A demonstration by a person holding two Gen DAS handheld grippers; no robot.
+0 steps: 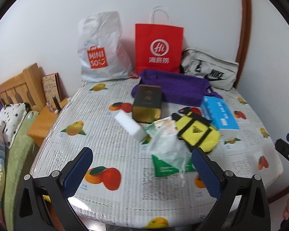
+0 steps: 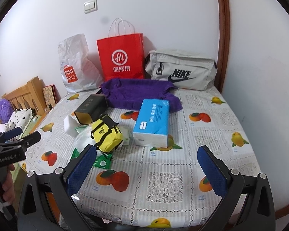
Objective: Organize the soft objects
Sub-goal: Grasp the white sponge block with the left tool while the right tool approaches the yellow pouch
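- I see a table (image 2: 163, 182) under a lace cloth printed with fruit.
- At its far edge, a white Miniso bag (image 2: 75, 67), a red paper bag (image 2: 123, 57) and a grey Nike bag (image 2: 181, 71) lean on the wall (image 2: 183, 19).
- A light switch (image 2: 90, 6) sits above them.
- I see a wooden bed frame (image 1: 19, 88) to the left, with a book (image 1: 51, 87) propped against it.

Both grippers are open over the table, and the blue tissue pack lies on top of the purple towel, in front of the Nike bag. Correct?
Not quite. The blue tissue pack lies on the tablecloth in front of the purple towel, at most touching its near edge; the right wrist view shows this. Both grippers, left and right, are open.
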